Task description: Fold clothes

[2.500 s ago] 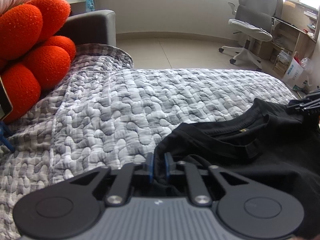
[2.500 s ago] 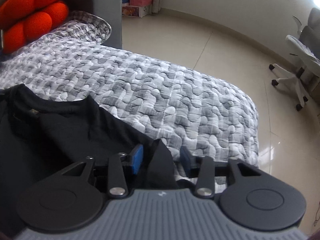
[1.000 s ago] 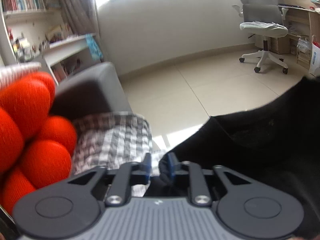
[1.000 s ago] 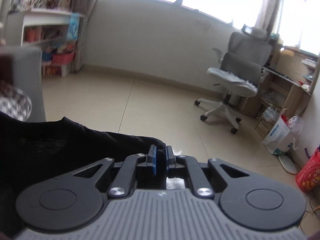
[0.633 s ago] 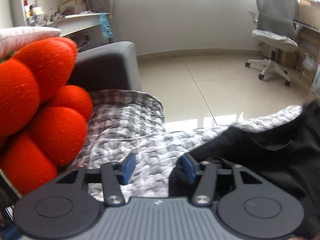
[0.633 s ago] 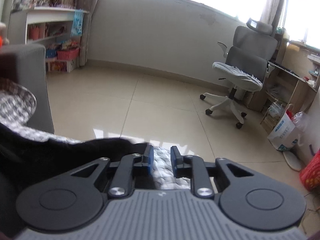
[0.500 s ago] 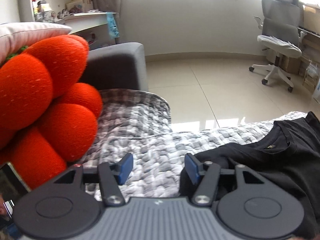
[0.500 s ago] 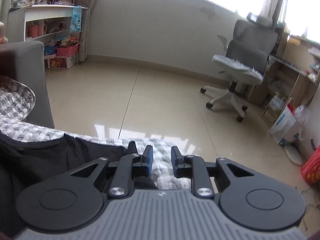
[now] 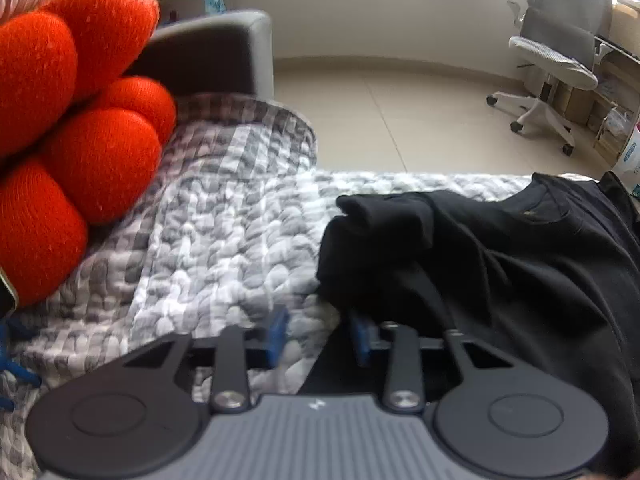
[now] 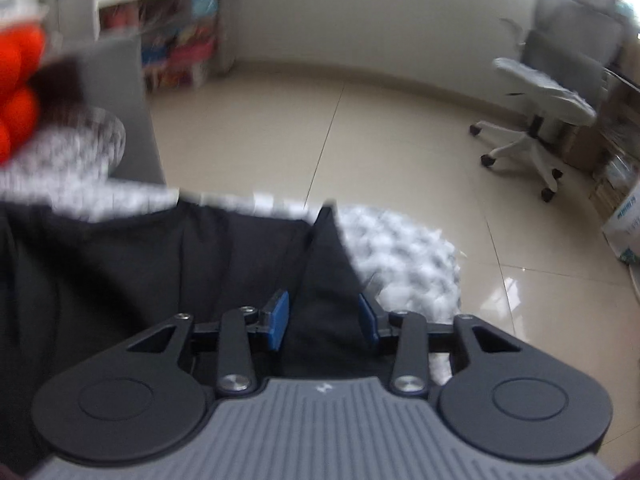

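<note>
A black T-shirt [image 9: 500,264] lies on the grey-and-white quilt [image 9: 224,232], collar with a small label toward the far right, its left sleeve bunched up. My left gripper [image 9: 320,338] is open and empty, low over the quilt at the shirt's left edge. In the right wrist view the same shirt [image 10: 160,264] spreads left and below. My right gripper [image 10: 323,320] is open, with the shirt's right sleeve lying loose between its blue pads [image 10: 278,320]. That view is motion-blurred.
A knotted orange cushion [image 9: 68,120] sits at the left against a grey sofa arm [image 9: 216,52]. Beyond the quilt's far edge is tiled floor [image 10: 360,132]. An office chair [image 10: 548,80], a desk and a shelf [image 10: 172,36] stand farther off.
Both grippers held the shirt up, then lowered it onto the quilt and opened. The shirt now lies flat, and both grippers have pulled back toward its near side.
</note>
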`<state>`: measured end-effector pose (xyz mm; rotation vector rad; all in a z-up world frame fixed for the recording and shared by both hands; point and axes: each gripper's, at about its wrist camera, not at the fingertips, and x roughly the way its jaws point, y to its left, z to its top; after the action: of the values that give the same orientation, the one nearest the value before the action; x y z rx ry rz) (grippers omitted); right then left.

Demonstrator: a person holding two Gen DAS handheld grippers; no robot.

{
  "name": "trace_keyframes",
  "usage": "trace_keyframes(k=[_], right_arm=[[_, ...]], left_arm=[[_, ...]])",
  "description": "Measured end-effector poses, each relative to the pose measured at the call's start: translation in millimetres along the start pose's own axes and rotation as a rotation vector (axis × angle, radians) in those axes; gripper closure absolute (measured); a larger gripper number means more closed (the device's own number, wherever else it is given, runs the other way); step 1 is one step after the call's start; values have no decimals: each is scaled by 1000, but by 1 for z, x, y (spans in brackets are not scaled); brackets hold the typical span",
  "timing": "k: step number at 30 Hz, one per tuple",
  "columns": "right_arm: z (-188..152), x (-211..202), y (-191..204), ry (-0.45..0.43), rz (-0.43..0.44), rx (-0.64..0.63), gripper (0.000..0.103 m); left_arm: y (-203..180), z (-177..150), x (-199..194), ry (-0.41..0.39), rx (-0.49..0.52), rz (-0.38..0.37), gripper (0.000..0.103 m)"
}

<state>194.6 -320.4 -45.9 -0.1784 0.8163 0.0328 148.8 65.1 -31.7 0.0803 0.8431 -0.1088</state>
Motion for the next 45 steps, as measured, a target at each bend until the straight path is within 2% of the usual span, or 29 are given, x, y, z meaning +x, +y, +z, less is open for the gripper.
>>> trace_keyframes(k=[1,2,3,6,8,9,11,14,16,17,18,19,20,23,25,26,27,29,30,31,36,38,40,42,45], right_arm=[[-1,1,0,-4,-13,0,100],[0,-3,-3,-20,-11,23,100],[4,-10,-8,-51,-23,55,101],[15,-36,-28,-154,-63,173,102],[18,-46,-38,-187,-139,229,102],[17,-45,-44,-181,-158,260,102],[9,-33,-50,-118,-171,277,102],[-4,-13,-46,-25,-216,217,102],[-2,-17,-50,-39,-233,249,102],[0,-22,-51,-62,-251,264,102],[2,-28,-53,-86,-271,279,102],[3,-31,-54,-102,-298,285,102],[5,-34,-55,-116,-326,291,102],[0,-39,-59,-138,-407,312,102],[-2,-33,-55,-121,-424,284,102],[-3,-30,-53,-111,-432,269,102],[-4,-27,-51,-101,-439,253,102],[-5,-24,-49,-93,-446,242,102],[-4,-28,-50,-108,-438,249,102],[-2,-33,-49,-136,-429,248,102],[6,-64,-41,-325,-382,241,102],[8,-71,-35,-379,-374,230,102],[9,-62,-32,-330,-396,207,102],[7,-46,-32,-250,-407,191,102],[-1,-18,-30,-107,-400,140,102]], left_arm=[[0,2,-2,-9,-7,5,98],[1,6,-5,-23,-14,39,103],[6,8,-11,-46,-18,71,103],[24,20,-27,-119,-81,98,103],[32,25,-32,-145,-111,106,103],[34,26,-33,-150,-116,105,103],[29,20,-26,-109,-89,50,103],[27,12,-15,-44,-104,-1,100],[27,10,-12,-29,-116,-25,91],[27,10,-12,-30,-121,-40,76],[26,10,-12,-41,-124,-66,57],[25,10,-12,-53,-126,-92,49],[23,9,-12,-64,-126,-114,44],[17,10,-3,-70,-126,-143,44],[11,11,4,-69,-110,-115,48],[6,10,6,-75,-89,-98,57],[1,10,8,-80,-68,-82,77],[-5,11,10,-91,-48,-62,94],[-4,13,9,-103,-59,-62,98],[-3,15,7,-116,-69,-59,98],[30,34,-27,-248,-159,50,99],[37,36,-34,-273,-166,86,99],[37,32,-30,-255,-124,153,99],[43,24,-18,-196,-141,181,98],[59,11,7,-54,-199,128,90]])
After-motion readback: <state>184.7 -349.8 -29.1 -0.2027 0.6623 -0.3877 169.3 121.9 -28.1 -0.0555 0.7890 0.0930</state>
